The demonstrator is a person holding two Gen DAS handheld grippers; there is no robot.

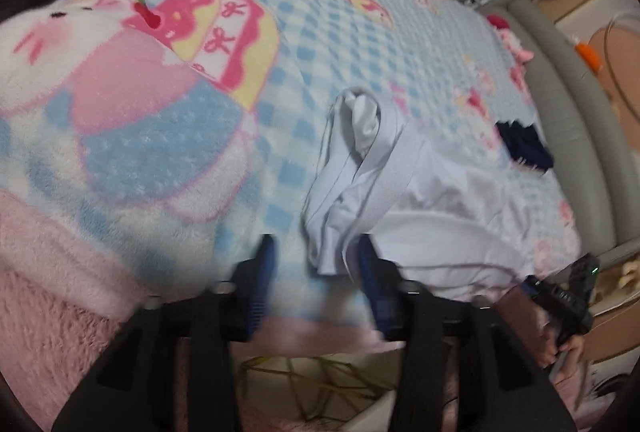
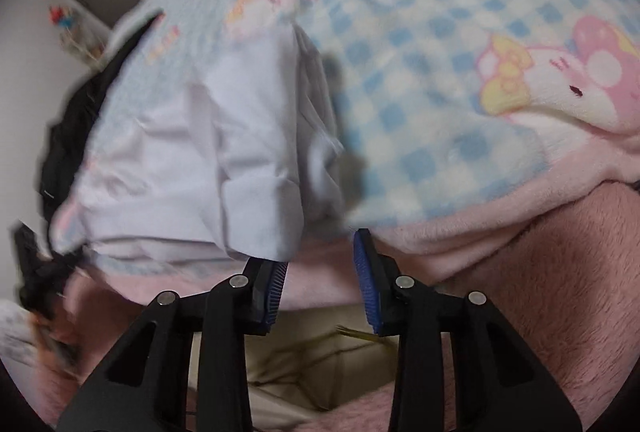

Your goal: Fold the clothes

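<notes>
Apparently mid-fold, the white garment point(image 1: 400, 199) lies bunched on the checked blanket point(image 1: 304, 31) near the bed's edge; left claw point(image 1: 316, 272) and right claw point(image 2: 320, 268) hover apart, gripping nothing (likely regrasping)

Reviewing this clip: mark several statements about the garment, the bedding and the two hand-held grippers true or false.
1. The crumpled white garment lies on a blue-and-white checked fleece blanket. True.
2. The left hand-held gripper is clamped on a black sock. False: its jaws stand apart, the garment's hem between them unpinched.
3. The right hand-held gripper has blue pads. True.
4. The blanket is plain grey. False: it bears pink cartoon characters.
5. A dark garment lies near the bed's edge. True.
</notes>
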